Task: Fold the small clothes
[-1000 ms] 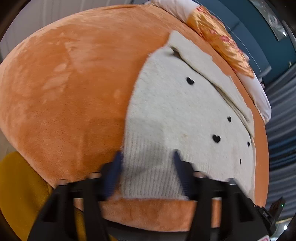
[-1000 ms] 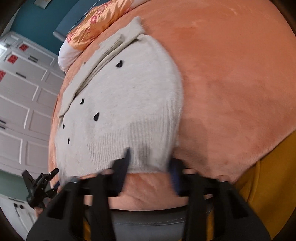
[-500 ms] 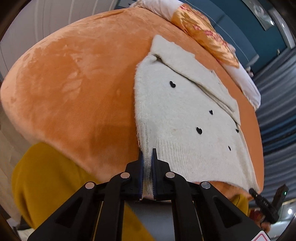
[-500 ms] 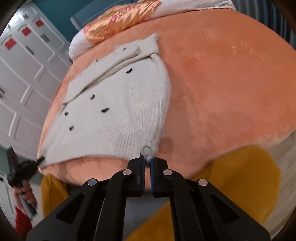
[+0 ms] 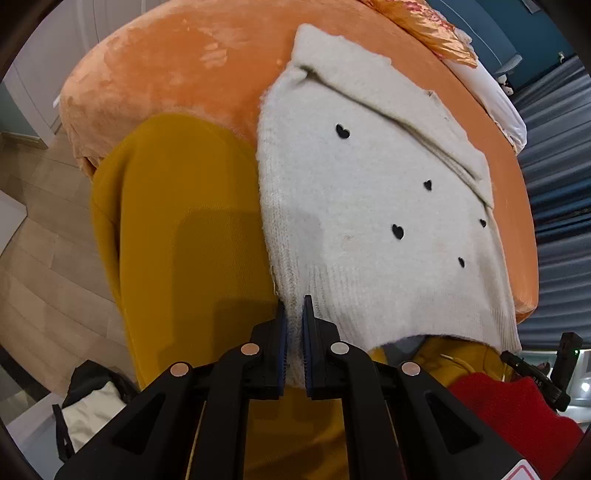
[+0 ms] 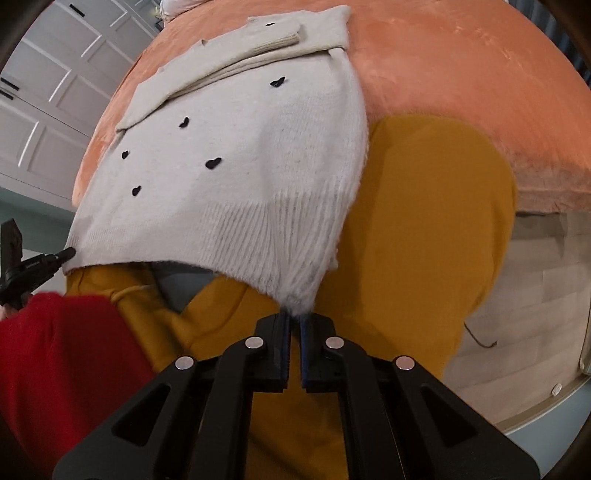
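A cream knit sweater (image 5: 369,192) with small black hearts lies on an orange plush bed cover (image 5: 177,62), its sleeves folded across the far end. My left gripper (image 5: 293,317) is shut on the left corner of the ribbed hem. My right gripper (image 6: 294,323) is shut on the right hem corner of the sweater (image 6: 240,155). Both corners are lifted off the bed edge, so the hem hangs stretched between the grippers over the yellow cloth below.
A mustard yellow cloth (image 5: 184,229) hangs over the bed's near side. A red sleeve (image 6: 55,350) shows by the left gripper. A satin orange pillow (image 5: 436,29) lies at the bed's far end. White cupboard doors (image 6: 44,110) and wood floor (image 6: 535,295) lie beyond.
Both grippers closed on the sweater's hem corners, then pulled back and up, drawing the hem off the bed edge toward me.
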`<act>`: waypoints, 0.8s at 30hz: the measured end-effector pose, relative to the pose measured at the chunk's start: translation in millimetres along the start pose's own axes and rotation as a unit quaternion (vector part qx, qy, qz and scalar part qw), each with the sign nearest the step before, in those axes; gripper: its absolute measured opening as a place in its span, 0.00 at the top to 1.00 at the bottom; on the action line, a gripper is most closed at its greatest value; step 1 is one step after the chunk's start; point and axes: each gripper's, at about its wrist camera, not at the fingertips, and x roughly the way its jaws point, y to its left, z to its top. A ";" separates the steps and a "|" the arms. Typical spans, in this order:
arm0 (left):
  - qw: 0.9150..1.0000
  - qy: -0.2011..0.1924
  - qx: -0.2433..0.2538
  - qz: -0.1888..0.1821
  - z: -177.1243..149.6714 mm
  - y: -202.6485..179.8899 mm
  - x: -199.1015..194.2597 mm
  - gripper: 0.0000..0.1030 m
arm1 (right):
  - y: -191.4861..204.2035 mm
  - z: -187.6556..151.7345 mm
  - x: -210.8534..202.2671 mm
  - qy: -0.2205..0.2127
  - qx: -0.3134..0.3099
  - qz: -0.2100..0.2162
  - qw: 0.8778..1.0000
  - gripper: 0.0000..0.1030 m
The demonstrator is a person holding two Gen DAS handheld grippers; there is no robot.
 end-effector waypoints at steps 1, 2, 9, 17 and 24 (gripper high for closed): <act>1.000 -0.009 0.000 -0.001 5.9 -2.2 -4.7 0.95 | 0.6 2.7 -3.9 -0.007 0.002 0.001 1.000 0.98; 1.000 -0.023 0.000 -0.003 13.4 -5.4 -9.1 0.95 | 1.0 11.7 -9.9 -0.026 0.003 0.000 1.000 0.98; 0.979 -0.196 0.021 -0.055 126.2 -36.6 -41.0 0.95 | 8.9 121.7 -44.6 -0.224 0.004 0.003 0.975 0.98; 0.965 -0.261 0.012 -0.034 241.1 -74.2 10.4 0.95 | -3.1 246.1 1.1 -0.321 0.094 0.016 0.942 0.98; 0.970 -0.241 -0.010 0.022 293.2 -79.9 70.6 0.95 | -4.8 310.4 45.1 -0.308 0.122 0.007 0.944 0.98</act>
